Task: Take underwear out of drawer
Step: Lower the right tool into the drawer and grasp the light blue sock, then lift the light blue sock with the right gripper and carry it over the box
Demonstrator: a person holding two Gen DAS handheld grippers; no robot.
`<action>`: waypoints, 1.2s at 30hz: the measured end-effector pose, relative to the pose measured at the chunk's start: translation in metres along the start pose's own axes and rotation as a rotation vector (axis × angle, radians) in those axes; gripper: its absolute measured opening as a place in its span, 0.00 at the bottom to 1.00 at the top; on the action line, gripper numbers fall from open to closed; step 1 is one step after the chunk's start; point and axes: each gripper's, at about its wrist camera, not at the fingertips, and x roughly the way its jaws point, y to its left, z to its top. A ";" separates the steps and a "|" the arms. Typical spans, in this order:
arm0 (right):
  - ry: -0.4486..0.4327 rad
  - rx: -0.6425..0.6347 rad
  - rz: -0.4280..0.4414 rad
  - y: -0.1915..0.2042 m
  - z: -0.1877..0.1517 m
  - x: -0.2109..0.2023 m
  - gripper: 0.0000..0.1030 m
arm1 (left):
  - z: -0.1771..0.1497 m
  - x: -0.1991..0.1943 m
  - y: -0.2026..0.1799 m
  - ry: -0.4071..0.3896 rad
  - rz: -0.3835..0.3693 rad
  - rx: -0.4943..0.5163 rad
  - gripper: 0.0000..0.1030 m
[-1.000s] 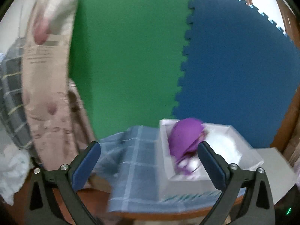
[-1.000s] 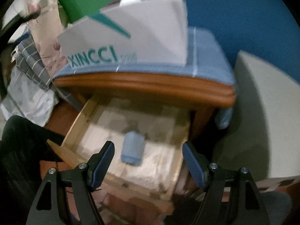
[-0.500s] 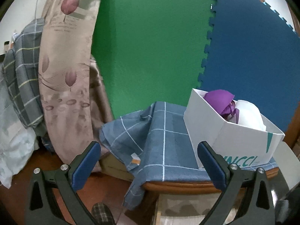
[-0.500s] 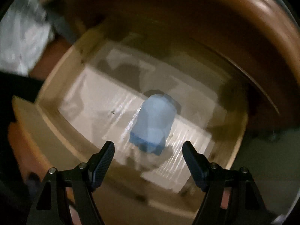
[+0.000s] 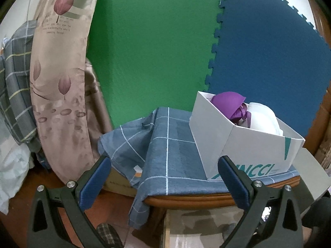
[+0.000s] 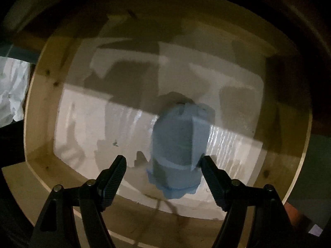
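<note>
One folded piece of light blue underwear (image 6: 178, 148) is seen lying on the pale lining of the open drawer (image 6: 41, 107), directly under the right gripper (image 6: 163, 165), which is pointed steeply down into it. The bundle's long axis is run from about twelve to six o'clock in the right wrist view, so it is crossed by the line between the jaws. The jaws are spread wide with nothing pinched; the bundle sits off-centre, close against the five o'clock finger and well clear of the seven o'clock one. A small shift toward three o'clock is judged necessary before closing. The left gripper (image 5: 163, 177) is also held spread and empty, aimed at the checked cloth (image 5: 165, 144) and white box (image 5: 238, 144) on the cabinet top, so the right hand is clearly the nearer.
</note>
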 end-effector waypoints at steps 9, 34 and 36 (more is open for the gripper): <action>0.051 -0.027 -0.051 -0.008 0.012 0.017 0.43 | -0.002 0.002 -0.002 0.012 0.004 0.011 0.99; -0.468 -0.022 -0.033 -0.033 -0.128 -0.141 0.32 | -0.023 0.013 -0.046 0.043 0.011 0.211 0.99; -0.519 -0.016 -0.041 -0.031 -0.134 -0.159 0.32 | -0.026 0.013 -0.052 0.048 -0.003 0.232 0.99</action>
